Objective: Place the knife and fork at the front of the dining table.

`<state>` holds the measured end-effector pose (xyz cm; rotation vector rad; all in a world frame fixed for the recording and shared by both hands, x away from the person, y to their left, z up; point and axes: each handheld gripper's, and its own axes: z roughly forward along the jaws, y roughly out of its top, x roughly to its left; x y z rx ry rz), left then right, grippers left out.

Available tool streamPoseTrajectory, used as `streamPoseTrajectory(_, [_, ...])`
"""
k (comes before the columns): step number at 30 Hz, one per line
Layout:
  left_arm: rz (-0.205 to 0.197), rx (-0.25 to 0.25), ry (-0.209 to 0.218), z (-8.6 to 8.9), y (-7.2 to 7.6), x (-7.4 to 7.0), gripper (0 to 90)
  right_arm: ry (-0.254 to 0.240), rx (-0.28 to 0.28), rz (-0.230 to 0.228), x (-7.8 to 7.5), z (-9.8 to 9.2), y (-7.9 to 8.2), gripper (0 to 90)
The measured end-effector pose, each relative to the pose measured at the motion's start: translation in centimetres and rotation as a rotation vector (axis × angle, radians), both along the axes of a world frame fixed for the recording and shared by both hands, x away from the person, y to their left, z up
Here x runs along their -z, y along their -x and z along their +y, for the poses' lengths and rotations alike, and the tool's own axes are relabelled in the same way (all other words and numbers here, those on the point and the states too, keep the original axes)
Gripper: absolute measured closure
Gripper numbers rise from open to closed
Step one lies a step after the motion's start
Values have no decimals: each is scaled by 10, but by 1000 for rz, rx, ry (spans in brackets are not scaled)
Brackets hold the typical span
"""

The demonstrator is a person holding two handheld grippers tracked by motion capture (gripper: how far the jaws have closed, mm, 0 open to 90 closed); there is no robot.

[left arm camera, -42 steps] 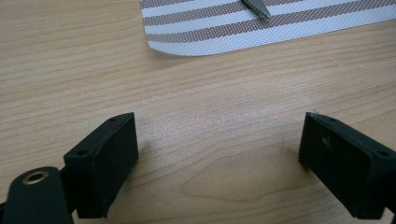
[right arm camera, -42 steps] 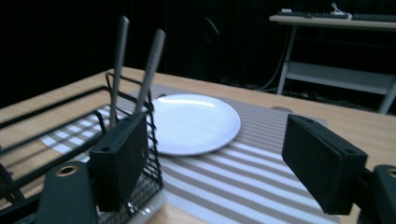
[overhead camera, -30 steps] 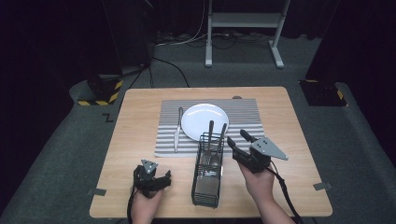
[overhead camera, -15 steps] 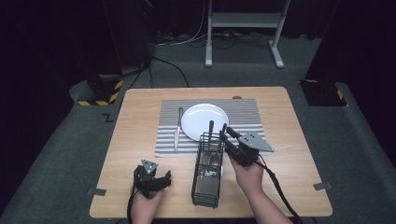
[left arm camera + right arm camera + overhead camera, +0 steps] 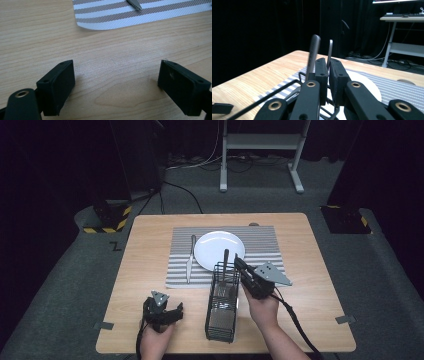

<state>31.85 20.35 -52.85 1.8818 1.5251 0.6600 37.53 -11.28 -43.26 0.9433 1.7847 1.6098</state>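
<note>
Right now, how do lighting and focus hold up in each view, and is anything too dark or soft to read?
High view: the table and plate are evenly lit, the room beyond falls to black. Left gripper view: the wood grain is sharp, the pads close up are slightly soft, with a soft shadow under them. Right gripper view: dark backdrop, the near pads blur, the thin handle they grip reads clearly.
</note>
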Motion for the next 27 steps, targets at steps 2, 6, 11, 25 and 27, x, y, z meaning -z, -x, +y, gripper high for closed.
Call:
streamPoseTrajectory(2, [0, 0, 0, 0, 0, 0, 139, 0, -9, -9, -2, 2, 3, 867])
streamPoseTrajectory(6, [0, -1, 2, 0, 0, 0, 140, -16, -14, -22, -5, 4, 6, 881])
streamPoseTrajectory(11, [0, -1, 2, 0, 0, 0, 139, -22, -11, -58, -12, 2, 12, 888])
streamPoseTrajectory(25, [0, -1, 2, 0, 0, 0, 140, -72, -12, -126, -30, -6, 22, 889])
streamPoseTrajectory(27, [0, -1, 2, 0, 0, 0, 139, -77, -16, -134, -33, -6, 24, 889])
